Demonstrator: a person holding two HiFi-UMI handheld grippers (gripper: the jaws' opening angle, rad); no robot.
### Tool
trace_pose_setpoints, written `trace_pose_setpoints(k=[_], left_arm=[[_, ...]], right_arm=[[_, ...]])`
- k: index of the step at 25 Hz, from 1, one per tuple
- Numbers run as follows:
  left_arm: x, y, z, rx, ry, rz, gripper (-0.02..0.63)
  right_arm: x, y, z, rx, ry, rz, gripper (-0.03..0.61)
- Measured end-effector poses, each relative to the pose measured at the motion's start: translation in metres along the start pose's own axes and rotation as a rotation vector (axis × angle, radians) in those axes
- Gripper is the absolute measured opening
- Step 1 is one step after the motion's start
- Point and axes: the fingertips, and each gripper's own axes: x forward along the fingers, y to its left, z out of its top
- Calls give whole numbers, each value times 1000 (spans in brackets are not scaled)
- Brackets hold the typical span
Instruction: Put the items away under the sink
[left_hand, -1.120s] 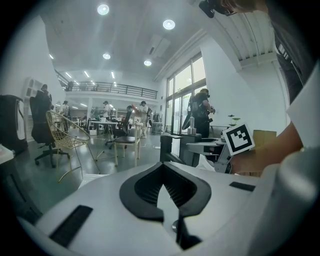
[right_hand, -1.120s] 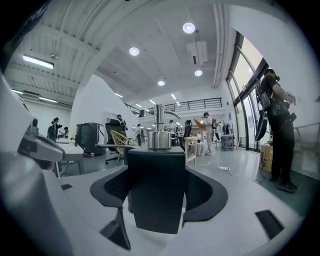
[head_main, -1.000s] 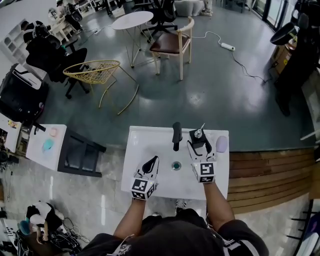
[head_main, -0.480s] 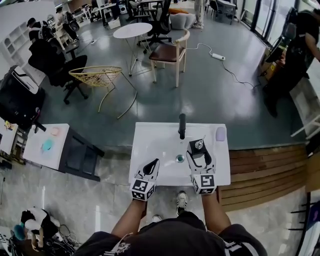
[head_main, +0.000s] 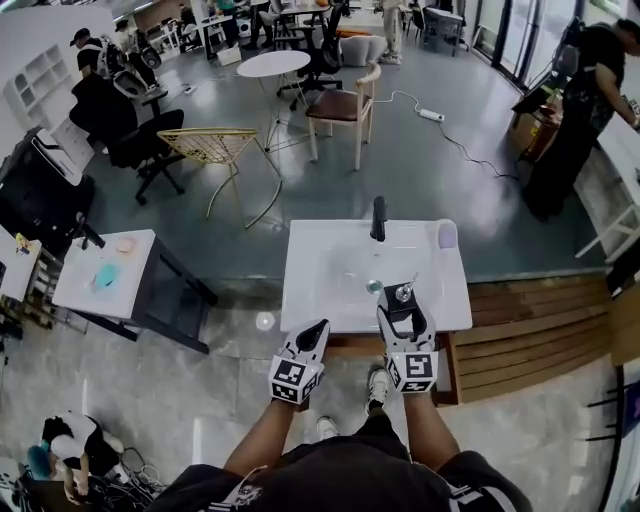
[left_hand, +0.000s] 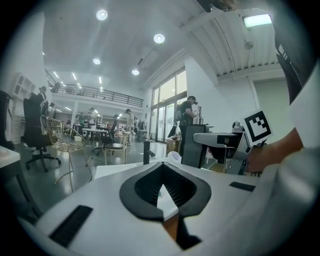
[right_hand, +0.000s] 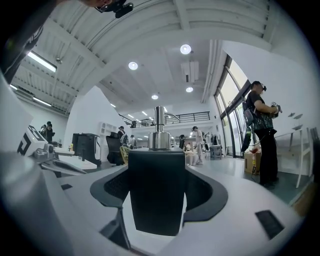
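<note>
A black soap dispenser (head_main: 401, 301) with a silver pump stands upright between the jaws of my right gripper (head_main: 400, 308), which is shut on it just over the front edge of the white sink (head_main: 320, 290). In the right gripper view the black dispenser (right_hand: 156, 195) fills the gap of the right gripper (right_hand: 157, 175), both pads against its sides. My left gripper (head_main: 316, 332) hovers in front of the sink's front edge; its tips meet and nothing is between them. In its own view the left gripper (left_hand: 161, 170) points level across the sink top.
A black faucet (head_main: 378, 218) and a pale purple item (head_main: 446, 235) stay at the sink's back. A small white table (head_main: 100, 275) with a black stand (head_main: 170, 295) is at the left, a wooden platform (head_main: 530, 320) at the right. Chairs and people stand farther off.
Both grippers have drawn back from over the basin to the sink's front edge, the right one carrying the dispenser. The sink now lies farther from me.
</note>
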Motion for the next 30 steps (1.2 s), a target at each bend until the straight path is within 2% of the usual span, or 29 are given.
trace_pose_setpoints(k=[5,13,21,30], left_arm=[[-34,-24,-4,2,-9,-29,-2],[-47,-57,4,4,-25,-33,-2],[-23,-91,2,7,-34,8,-2],[-6,-141,-15,9,-42,101,-2]], right_arm=[[-47,22,0,-12,7,-17,328],[-96,20,-3,-6,28,-15,328],[-120,-6,-18,-16,32,41,328],[-154,-46,-51,-25,72,113,328]])
